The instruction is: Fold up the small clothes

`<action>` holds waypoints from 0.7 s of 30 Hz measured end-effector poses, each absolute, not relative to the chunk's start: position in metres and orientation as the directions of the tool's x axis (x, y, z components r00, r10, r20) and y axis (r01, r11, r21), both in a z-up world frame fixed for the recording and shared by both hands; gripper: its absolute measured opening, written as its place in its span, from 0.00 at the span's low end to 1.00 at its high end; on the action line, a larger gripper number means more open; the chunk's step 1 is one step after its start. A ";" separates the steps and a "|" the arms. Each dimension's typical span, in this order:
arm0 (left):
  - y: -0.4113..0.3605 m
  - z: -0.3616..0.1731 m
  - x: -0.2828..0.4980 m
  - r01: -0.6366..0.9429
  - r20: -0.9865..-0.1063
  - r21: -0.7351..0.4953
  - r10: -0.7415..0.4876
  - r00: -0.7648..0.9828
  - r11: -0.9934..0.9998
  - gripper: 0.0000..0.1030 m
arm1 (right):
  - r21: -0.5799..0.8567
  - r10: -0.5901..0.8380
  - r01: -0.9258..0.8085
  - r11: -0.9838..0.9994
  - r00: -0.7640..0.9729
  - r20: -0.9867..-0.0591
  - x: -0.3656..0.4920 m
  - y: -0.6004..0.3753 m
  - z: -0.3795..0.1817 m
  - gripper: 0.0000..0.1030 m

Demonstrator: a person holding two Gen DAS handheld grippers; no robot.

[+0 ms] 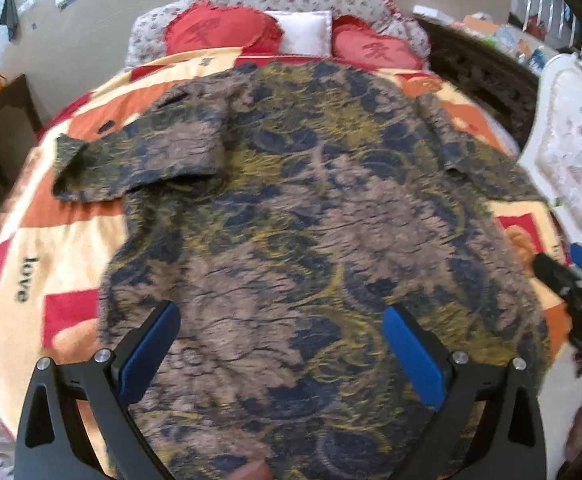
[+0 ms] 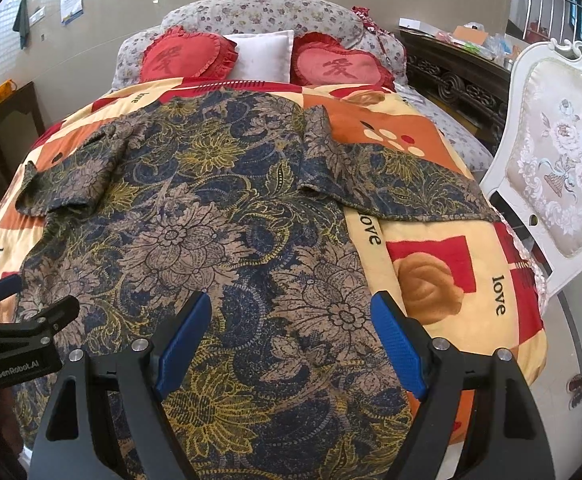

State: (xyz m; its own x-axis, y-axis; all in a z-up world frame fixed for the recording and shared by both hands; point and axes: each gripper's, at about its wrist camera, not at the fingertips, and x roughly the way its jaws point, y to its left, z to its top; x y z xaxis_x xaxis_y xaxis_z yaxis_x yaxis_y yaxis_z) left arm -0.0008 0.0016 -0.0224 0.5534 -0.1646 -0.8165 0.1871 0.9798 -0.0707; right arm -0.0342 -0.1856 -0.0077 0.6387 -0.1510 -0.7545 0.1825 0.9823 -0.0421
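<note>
A short-sleeved shirt with a navy, tan and yellow floral print lies spread flat on the bed, collar end far, hem near me; it also shows in the right wrist view. Its left sleeve and right sleeve stick out sideways. My left gripper is open above the hem, holding nothing. My right gripper is open above the shirt's lower right part, holding nothing. The right gripper also shows at the right edge of the left wrist view, and the left gripper at the left edge of the right wrist view.
The bed has an orange, red and cream blanket printed "love". Two red heart cushions and a white pillow lie against the floral headboard. A white upholstered chair stands right of the bed, a dark carved cabinet behind it.
</note>
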 end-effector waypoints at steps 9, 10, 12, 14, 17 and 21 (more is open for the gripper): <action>0.000 -0.032 0.002 0.185 -0.858 -0.123 -0.198 0.474 0.975 1.00 | -0.038 -0.147 0.182 0.983 0.636 -0.758 -0.034 -0.183 -0.008 0.86; 0.002 -0.034 0.003 0.172 -0.862 -0.122 -0.190 0.470 0.977 1.00 | -0.038 -0.148 0.183 0.982 0.637 -0.757 -0.034 -0.183 -0.008 0.86; 0.007 -0.037 0.003 0.159 -0.863 -0.112 -0.176 0.473 0.981 1.00 | -0.038 -0.148 0.183 0.982 0.635 -0.758 -0.034 -0.183 -0.008 0.87; 0.011 -0.041 0.004 0.151 -0.868 -0.105 -0.165 0.469 0.983 0.99 | -0.039 -0.149 0.184 0.982 0.635 -0.758 -0.034 -0.183 -0.008 0.86; 0.017 -0.049 0.005 0.145 -0.877 -0.156 -0.204 0.434 0.977 0.97 | -0.037 -0.147 0.183 0.982 0.635 -0.758 -0.033 -0.183 -0.009 0.87; 0.017 -0.051 0.005 0.122 -0.882 -0.117 -0.160 0.442 0.986 0.97 | -0.033 -0.142 0.181 0.983 0.634 -0.760 -0.032 -0.181 -0.011 0.87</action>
